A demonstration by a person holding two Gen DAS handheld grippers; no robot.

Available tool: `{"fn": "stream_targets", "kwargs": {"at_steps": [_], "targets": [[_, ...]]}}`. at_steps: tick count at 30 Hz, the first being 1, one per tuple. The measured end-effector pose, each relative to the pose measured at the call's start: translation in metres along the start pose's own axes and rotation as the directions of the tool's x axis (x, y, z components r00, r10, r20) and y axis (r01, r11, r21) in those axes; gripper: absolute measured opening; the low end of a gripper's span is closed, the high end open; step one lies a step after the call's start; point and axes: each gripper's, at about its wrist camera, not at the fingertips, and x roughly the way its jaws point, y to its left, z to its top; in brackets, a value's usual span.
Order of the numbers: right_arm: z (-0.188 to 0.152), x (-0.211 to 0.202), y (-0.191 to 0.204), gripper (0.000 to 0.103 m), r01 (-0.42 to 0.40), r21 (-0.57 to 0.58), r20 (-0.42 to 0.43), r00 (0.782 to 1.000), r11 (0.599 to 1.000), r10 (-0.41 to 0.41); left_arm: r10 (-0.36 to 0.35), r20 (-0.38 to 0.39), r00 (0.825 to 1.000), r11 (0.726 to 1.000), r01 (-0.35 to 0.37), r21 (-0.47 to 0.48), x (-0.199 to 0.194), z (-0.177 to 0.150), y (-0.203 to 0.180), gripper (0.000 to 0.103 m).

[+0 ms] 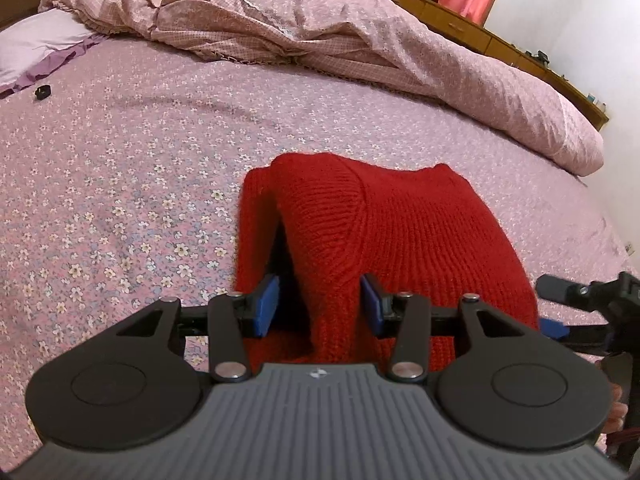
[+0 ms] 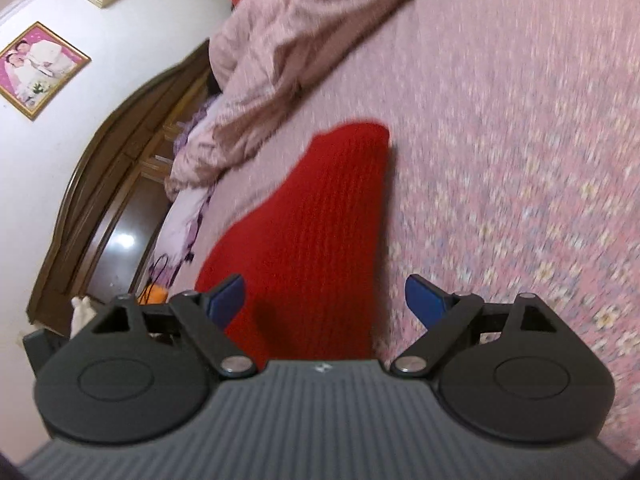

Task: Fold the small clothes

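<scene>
A red knit garment [image 1: 400, 232] lies partly folded on the pink floral bedsheet [image 1: 120, 184]. My left gripper [image 1: 320, 304] is open with its blue pads on either side of a raised fold of the red knit; the right pad touches it, the left stands off. The fold stands up between the jaws. In the right wrist view the same red garment [image 2: 312, 232] stretches ahead of my right gripper [image 2: 324, 300], which is wide open and empty just above its near end. The right gripper also shows at the right edge of the left wrist view [image 1: 580, 304].
A rumpled pink duvet [image 1: 320, 28] is heaped across the far side of the bed. A lilac pillow [image 1: 36, 44] and a small black object [image 1: 42, 91] lie at the far left. A wooden headboard [image 2: 100, 184] and a framed picture [image 2: 40, 68] are on the wall.
</scene>
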Motion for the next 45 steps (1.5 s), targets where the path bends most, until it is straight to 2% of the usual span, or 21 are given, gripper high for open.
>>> {"fn": "stream_targets", "kwargs": {"at_steps": [3,6,9,10,11,14,18,21,24,29,31,33,36,38,40,42,45], "targets": [[-0.004,0.012,-0.01,0.089,-0.053,0.062,-0.065,0.996,0.997,0.057,0.005,-0.004,1.0,1.0,-0.005,0.001,0.001,0.0,0.002,0.052],[-0.007,0.031,-0.014,0.09,-0.132,0.124,-0.115,0.983,0.984,0.146,0.003,-0.009,1.0,1.0,-0.003,-0.014,0.003,-0.001,0.007,0.053],[-0.009,0.044,-0.005,0.09,-0.144,0.09,-0.119,0.981,0.985,0.154,0.002,-0.01,1.0,1.0,-0.002,-0.029,0.004,-0.003,0.012,0.053],[-0.01,0.045,-0.001,0.085,-0.144,0.07,-0.113,0.982,0.987,0.151,0.004,-0.006,1.0,0.999,-0.005,-0.034,0.004,-0.004,0.013,0.053],[-0.012,0.046,0.004,0.074,-0.145,0.051,-0.098,0.984,0.988,0.149,0.005,-0.003,1.0,0.999,-0.005,-0.036,0.004,-0.004,0.014,0.053],[-0.016,0.034,0.015,0.058,-0.161,0.045,-0.029,0.986,0.986,0.162,-0.025,0.004,1.0,0.998,0.025,-0.049,0.004,-0.006,0.017,0.053],[-0.019,0.011,0.039,0.053,-0.19,-0.029,0.039,0.981,0.981,0.191,-0.084,0.015,0.996,0.996,0.084,-0.036,0.003,-0.01,0.011,0.053],[-0.018,-0.008,0.048,0.052,-0.179,-0.067,0.091,0.979,0.982,0.185,-0.148,0.007,0.989,0.988,0.149,-0.039,0.002,-0.011,0.003,0.053],[-0.016,-0.032,0.044,0.051,-0.149,-0.076,0.148,0.976,0.986,0.158,-0.2,-0.01,0.98,0.98,0.2,-0.013,0.006,-0.013,-0.015,0.053],[-0.022,-0.071,0.019,0.051,-0.054,-0.038,0.229,0.971,0.998,0.062,-0.235,-0.046,0.971,0.968,0.238,0.085,0.016,-0.017,-0.062,0.053],[-0.03,-0.079,0.006,0.052,-0.027,-0.006,0.251,0.968,1.0,0.028,-0.221,-0.057,0.974,0.965,0.227,0.135,0.019,-0.021,-0.081,0.053],[-0.036,-0.081,-0.011,0.054,0.004,0.039,0.222,0.975,0.999,-0.013,-0.201,-0.057,0.978,0.962,0.208,0.177,0.02,-0.024,-0.092,0.053],[-0.044,-0.076,-0.033,0.059,0.066,0.091,0.196,0.977,0.994,-0.083,-0.205,-0.066,0.977,0.961,0.213,0.176,0.018,-0.025,-0.098,0.053],[-0.045,-0.075,-0.04,0.063,0.079,0.103,0.2,0.975,0.992,-0.099,-0.194,-0.065,0.979,0.964,0.203,0.174,0.014,-0.026,-0.099,0.053],[-0.046,-0.076,-0.036,0.066,0.095,0.085,0.201,0.973,0.992,-0.11,-0.172,-0.059,0.983,0.966,0.18,0.184,0.007,-0.026,-0.101,0.053],[-0.044,-0.077,-0.025,0.067,0.144,0.038,0.206,0.967,0.989,-0.149,-0.161,-0.051,0.986,0.966,0.168,0.196,-0.003,-0.028,-0.101,0.053],[-0.047,-0.084,-0.006,0.068,0.234,-0.018,0.237,0.946,0.972,-0.223,-0.132,-0.041,0.99,0.966,0.138,0.219,-0.017,-0.033,-0.1,0.053]]}}
